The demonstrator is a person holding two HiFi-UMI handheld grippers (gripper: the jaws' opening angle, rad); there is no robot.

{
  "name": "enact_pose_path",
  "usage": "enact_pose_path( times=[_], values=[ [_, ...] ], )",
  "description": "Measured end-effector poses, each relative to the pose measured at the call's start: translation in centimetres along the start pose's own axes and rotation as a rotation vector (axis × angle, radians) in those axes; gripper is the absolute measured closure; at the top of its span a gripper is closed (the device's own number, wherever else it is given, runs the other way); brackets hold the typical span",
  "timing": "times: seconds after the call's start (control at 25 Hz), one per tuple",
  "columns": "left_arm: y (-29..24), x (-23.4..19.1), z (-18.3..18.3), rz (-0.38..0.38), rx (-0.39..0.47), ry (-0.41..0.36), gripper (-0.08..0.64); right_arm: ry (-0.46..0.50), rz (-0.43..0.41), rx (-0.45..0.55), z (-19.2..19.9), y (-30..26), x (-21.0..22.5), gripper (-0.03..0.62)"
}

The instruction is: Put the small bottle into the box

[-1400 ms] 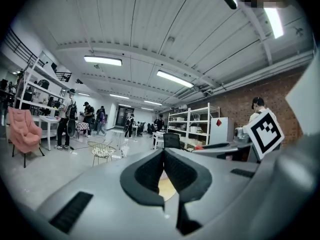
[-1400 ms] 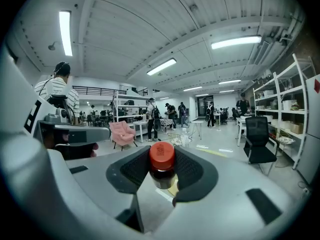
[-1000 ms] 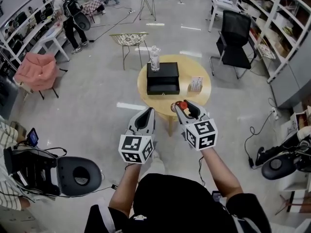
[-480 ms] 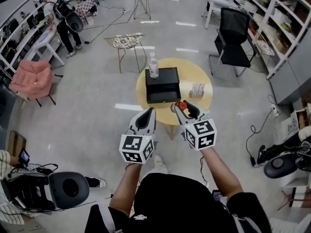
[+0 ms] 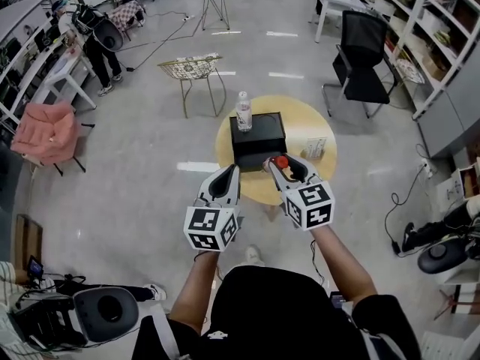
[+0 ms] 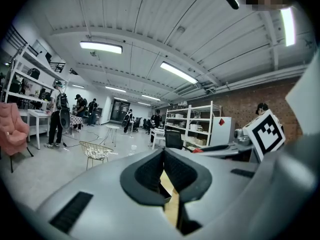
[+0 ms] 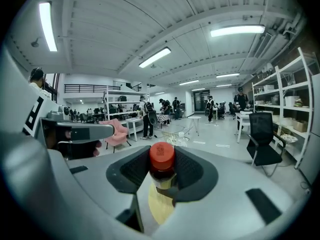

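We are gripping the small bottle (image 7: 161, 160) between the pads of the right gripper (image 5: 282, 166), jaws clamped on its neck. Only the red cap and a little dark glass below it are showing; the jaws are hiding the lower body. Its long axis is standing upright, cap pointing up, crosswise to the jaws. In the head view the cap is overlapping the near edge of the black box (image 5: 259, 137) on the round table (image 5: 309, 122); we cannot tell its height above them. The left gripper (image 5: 228, 174) is hanging beside it, jaws pressed together on nothing.
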State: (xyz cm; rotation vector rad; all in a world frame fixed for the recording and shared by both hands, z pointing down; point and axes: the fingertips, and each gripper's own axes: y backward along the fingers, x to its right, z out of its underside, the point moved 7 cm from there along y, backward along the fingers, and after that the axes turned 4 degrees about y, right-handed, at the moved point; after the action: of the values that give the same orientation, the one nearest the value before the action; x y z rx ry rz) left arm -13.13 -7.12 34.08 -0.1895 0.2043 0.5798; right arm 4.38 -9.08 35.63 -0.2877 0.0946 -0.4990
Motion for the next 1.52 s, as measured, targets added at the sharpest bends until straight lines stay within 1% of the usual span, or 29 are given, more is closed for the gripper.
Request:
enact_pose_path(
  times=[0.24,0.52,0.72,0.92,1.12,1.52],
  values=[
    [-1.7,-2.3,0.6,0.024,-0.004,0.006,0.549,-0.014,0.022,-0.009,0.6,-2.6,0.5,0.453],
    [-1.8,-5.1,0.8,0.035,-0.012,0.027,0.548,-0.037,0.037,-0.025,1.0,-4.7,-0.7,0.453],
    [-2.0,-5.2,1.9,0.050,-0.013,0.041,0.549,-0.030,0.035,-0.042,2.0,-5.0,-1.3,0.453],
    [-2.3,-4.3,3.2,0.055,-0.030,0.056,0.549,-0.033,0.035,-0.044,2.6,-4.5,-0.6,0.453],
    [-3.2,-4.2,3.7,0.051,-0.036,0.061,0.549,-0.035,0.033,-0.047,3.1,-4.8,0.4,0.453],
    [-7.1,-5.9,4.5,0.026,-0.081,0.072,0.548,-0.062,0.004,-0.064,3.8,-8.4,3.1,0.453]
  ],
)
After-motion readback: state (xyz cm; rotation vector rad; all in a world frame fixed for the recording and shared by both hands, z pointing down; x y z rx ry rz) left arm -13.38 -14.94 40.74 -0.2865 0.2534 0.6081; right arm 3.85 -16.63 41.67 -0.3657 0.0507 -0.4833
